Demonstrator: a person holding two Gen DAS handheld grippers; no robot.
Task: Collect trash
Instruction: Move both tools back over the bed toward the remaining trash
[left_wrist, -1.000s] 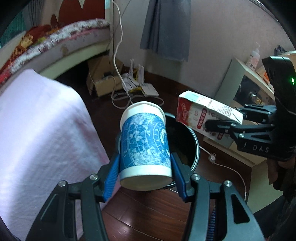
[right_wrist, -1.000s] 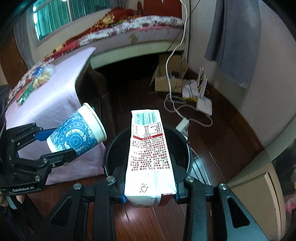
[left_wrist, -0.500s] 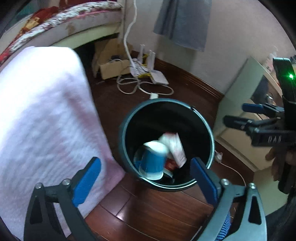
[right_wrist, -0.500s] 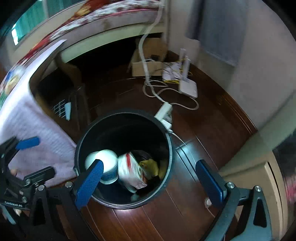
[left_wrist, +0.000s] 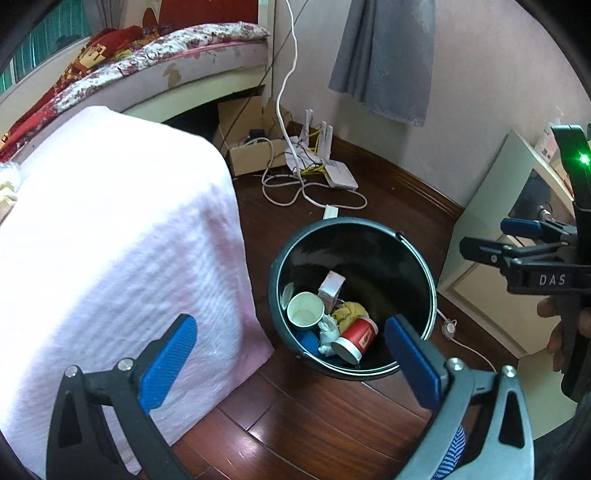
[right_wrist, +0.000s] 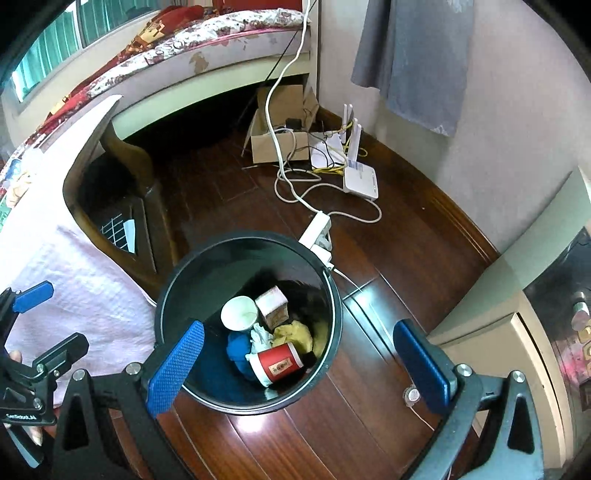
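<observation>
Both grippers hang over a dark round bin (left_wrist: 421, 258) standing on the wooden floor (right_wrist: 388, 258), just beside the hanging edge of a pink cloth (left_wrist: 110, 240) that drapes the table. The left gripper (left_wrist: 291, 354) has its blue-padded tongs spread wide apart and holds nothing; the right gripper (right_wrist: 306, 362) is likewise spread wide and empty. Down in the bin lie the collected pieces: a white-rimmed paper cup (right_wrist: 239, 313) with its mouth turned up, near the wall on the cloth's side; a small carton (right_wrist: 272, 305) touching it; a crumpled yellow wrapper (right_wrist: 293, 332); a wad of white tissue (right_wrist: 260, 338); and a red cup (right_wrist: 277, 363) on its side at the near wall. Something blue (right_wrist: 236, 349) sits under the tissue, too hidden to name. Beyond the bin, a white power strip (right_wrist: 316, 229) and looping cables (right_wrist: 295, 192) trail toward a router (right_wrist: 360, 179) and a cardboard box (right_wrist: 279, 144) by the bed (right_wrist: 207, 55).
</observation>
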